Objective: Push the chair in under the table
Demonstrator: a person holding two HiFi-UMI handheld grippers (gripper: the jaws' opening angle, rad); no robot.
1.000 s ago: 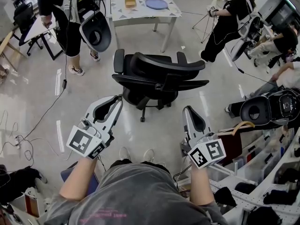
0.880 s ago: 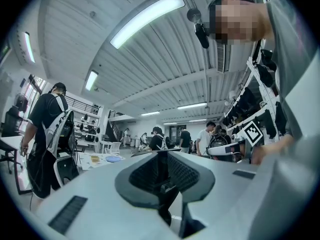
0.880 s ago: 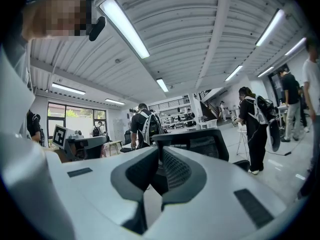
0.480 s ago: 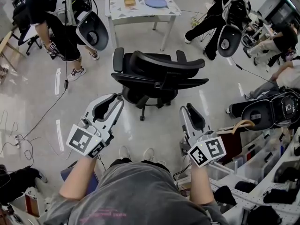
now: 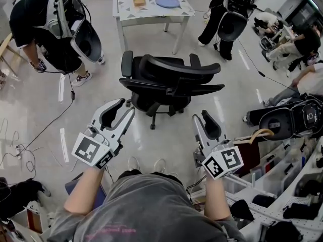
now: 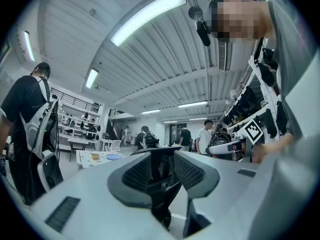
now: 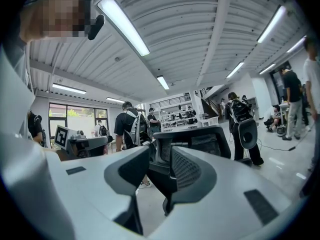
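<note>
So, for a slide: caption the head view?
Left gripper and right gripper, jaws just opening, empty, face the chair short of the table.

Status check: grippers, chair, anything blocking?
Left gripper, right gripper: fingers just opening, empty. Chair short of table, untouched. Person standing beside table.

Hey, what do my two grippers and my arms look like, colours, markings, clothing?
The left gripper and right gripper are light grey shells with black ridged pads inside the jaws, which have just been opening with nothing between them. Each carries a white cube with black square markers. You wear a grey short-sleeved T-shirt.
</note>
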